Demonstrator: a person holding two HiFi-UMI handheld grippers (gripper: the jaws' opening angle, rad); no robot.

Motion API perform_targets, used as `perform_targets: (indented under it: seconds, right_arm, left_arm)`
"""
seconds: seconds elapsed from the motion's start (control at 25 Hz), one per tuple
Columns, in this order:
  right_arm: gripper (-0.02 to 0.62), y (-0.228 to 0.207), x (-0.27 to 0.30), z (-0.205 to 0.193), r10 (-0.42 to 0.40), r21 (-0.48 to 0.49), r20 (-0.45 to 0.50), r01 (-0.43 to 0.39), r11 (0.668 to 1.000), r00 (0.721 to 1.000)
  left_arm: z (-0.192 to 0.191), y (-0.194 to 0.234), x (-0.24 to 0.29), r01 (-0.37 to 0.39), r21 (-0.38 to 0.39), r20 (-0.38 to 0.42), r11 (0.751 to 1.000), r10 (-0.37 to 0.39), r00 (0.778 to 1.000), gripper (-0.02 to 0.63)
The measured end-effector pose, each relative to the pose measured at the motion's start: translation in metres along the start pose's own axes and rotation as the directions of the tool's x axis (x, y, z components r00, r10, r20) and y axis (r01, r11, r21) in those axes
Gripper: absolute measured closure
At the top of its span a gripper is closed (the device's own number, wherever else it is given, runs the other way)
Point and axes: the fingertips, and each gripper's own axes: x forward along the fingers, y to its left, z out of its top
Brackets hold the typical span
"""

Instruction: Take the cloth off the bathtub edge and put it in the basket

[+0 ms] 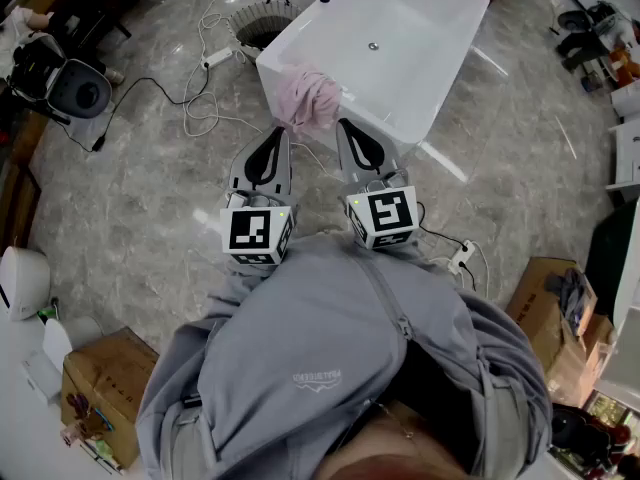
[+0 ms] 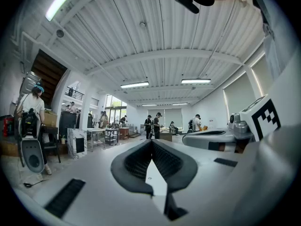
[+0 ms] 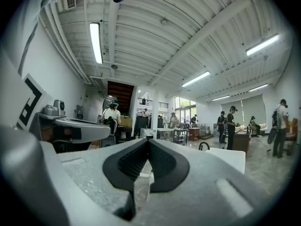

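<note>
- Hanging on the bathtub [image 1: 400,58] near edge, the cloth [image 1: 308,98] is not yet taken.
- Left claw [image 1: 280,134] and right claw [image 1: 346,126] are pinched together, empty.
- Basket [image 1: 258,20] waits far left.

Pair, left gripper [image 1: 279,136] and right gripper [image 1: 346,128]: grey shells, black ribbed fingers [image 2: 135,161], white cubes [image 1: 257,232] bearing black square markers, small green lamps. Wearer: grey zip-front hoodie [image 1: 300,338], small chest logo.

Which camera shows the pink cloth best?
The head view: the pink cloth drapes over a corner of the white bathtub, in plain sight. The left and right gripper views point across the room and miss it.
</note>
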Motion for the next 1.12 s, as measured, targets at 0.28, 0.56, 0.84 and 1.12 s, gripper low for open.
perform_targets:
  seconds: [0.28,0.56,0.84,1.12]
  right_arm:
    - [0.591,0.005,0.008,0.004,-0.021,-0.003,0.007,0.021,1.0,1.0]
    - [0.591,0.007,0.013,-0.006,-0.084,0.083,0.005,0.083,0.993,0.996]
    - [0.591,-0.006,0.039,-0.019,-0.103,0.093,-0.018,0.105,0.99,0.994]
    - [0.591,-0.014,0.091,-0.024,-0.06,0.069,0.003,0.06,0.996,0.998]
  left_arm:
    - [-0.002,0.011,-0.001,0.014,0.001,-0.002,1.0,-0.014,1.0,0.6]
    - [-0.012,0.033,-0.007,0.027,-0.013,-0.015,1.0,-0.027,1.0,0.6]
    - [-0.032,0.065,0.007,-0.005,-0.047,-0.039,0.999,0.003,0.999,0.6]
    - [-0.037,0.09,0.049,-0.011,-0.033,-0.018,0.999,0.01,1.0,0.6]
